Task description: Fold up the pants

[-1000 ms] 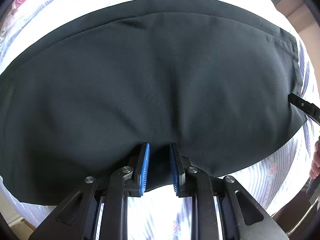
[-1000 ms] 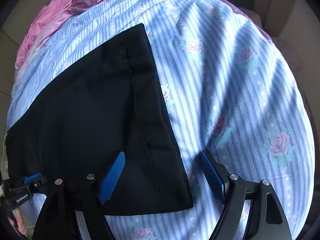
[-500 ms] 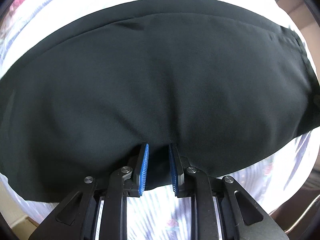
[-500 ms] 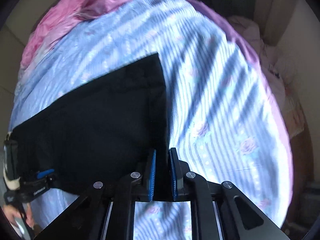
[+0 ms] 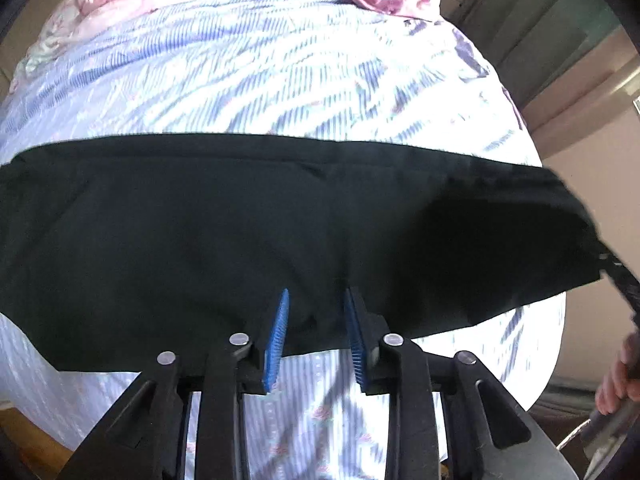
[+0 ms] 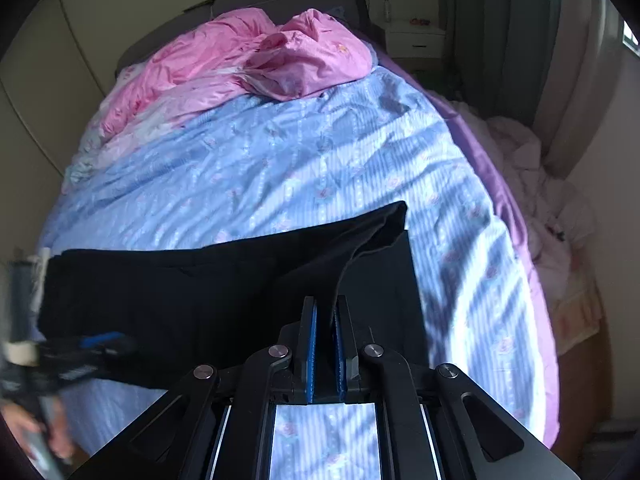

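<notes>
The black pants (image 5: 240, 232) lie as a wide band across the blue striped bed sheet (image 5: 240, 80). My left gripper (image 5: 316, 300) is shut on their near edge, which bunches between the blue pads. In the right wrist view the pants (image 6: 200, 292) show with their right end lifted off the bed. My right gripper (image 6: 325, 308) is shut on that end, and a fold of cloth rises from its pads. The left gripper shows blurred at the lower left in that view (image 6: 92, 344).
A crumpled pink duvet (image 6: 256, 60) lies at the head of the bed. A white nightstand (image 6: 416, 40) and curtains stand beyond it. A pile of pale pink bedding (image 6: 532, 184) lies off the bed's right side. A hand (image 5: 620, 372) shows at the right.
My right gripper closed on the pants' right end and raised it. Both grippers have lifted the near edge, and more of the bed shows beyond the pants.
</notes>
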{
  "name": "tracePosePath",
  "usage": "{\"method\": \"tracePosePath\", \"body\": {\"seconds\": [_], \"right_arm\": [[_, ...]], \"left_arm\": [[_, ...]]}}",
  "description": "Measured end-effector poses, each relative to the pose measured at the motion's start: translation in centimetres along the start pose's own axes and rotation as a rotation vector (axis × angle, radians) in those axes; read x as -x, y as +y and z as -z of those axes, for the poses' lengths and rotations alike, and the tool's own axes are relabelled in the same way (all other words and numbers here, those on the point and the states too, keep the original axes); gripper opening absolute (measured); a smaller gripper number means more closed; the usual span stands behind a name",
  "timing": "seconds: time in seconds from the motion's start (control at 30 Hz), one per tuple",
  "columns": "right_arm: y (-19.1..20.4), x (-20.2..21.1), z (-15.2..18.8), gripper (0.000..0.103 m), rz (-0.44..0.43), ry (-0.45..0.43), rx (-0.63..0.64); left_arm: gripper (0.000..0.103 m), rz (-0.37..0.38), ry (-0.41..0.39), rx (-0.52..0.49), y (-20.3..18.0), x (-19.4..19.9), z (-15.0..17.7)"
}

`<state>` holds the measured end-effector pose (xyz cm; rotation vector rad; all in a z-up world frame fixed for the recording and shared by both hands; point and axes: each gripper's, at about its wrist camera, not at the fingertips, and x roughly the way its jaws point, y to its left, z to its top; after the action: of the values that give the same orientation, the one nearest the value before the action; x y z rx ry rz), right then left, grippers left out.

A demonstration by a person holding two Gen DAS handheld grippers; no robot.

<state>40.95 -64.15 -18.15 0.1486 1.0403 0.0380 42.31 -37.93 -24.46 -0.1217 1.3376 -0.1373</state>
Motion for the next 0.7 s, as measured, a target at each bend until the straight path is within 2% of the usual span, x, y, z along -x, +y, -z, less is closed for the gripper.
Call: {"method": "tracePosePath", "body": {"seconds": [0.2,0.3,0.4,0.5,0.53,0.6,0.7], "right_arm": [[-4.4,-4.2,2.4,0.009,0.041,0.114,-0.103],[-6.7,-6.0,3.7,0.009,0.036,0.148,-0.154],[-9.0,-7.7,4.6,0.009,-0.019,0.179,-0.22],[-10.5,-8.7,5.4,0.02,-0.045,0.205,-0.273],[-10.8,-8.9,5.7,0.03,-0.038,0.211,-0.281],[-11.5,-8.7,6.7,0.04,-0.043,0.209,-0.315],[-12.1,-7.8,8.6,0.04,-0.073,0.202,-0.376]], "left_arm": [[0.03,-0.037,0.008,-0.148,-4.1,1.0,-0.4],[0.031,-0.028,0.029,-0.195,-6.6,-0.6,0.7],[0.031,-0.011,0.063,-0.216,-8.6,-1.7,1.3],[0.031,-0.011,0.086,-0.233,-9.6,-2.6,1.6],[0.031,-0.013,0.094,-0.241,-9.9,-3.0,1.5],[0.031,-0.016,0.1,-0.248,-10.2,-3.0,1.2],[0.032,-0.02,0.096,-0.259,-11.1,-3.4,0.8]]}}
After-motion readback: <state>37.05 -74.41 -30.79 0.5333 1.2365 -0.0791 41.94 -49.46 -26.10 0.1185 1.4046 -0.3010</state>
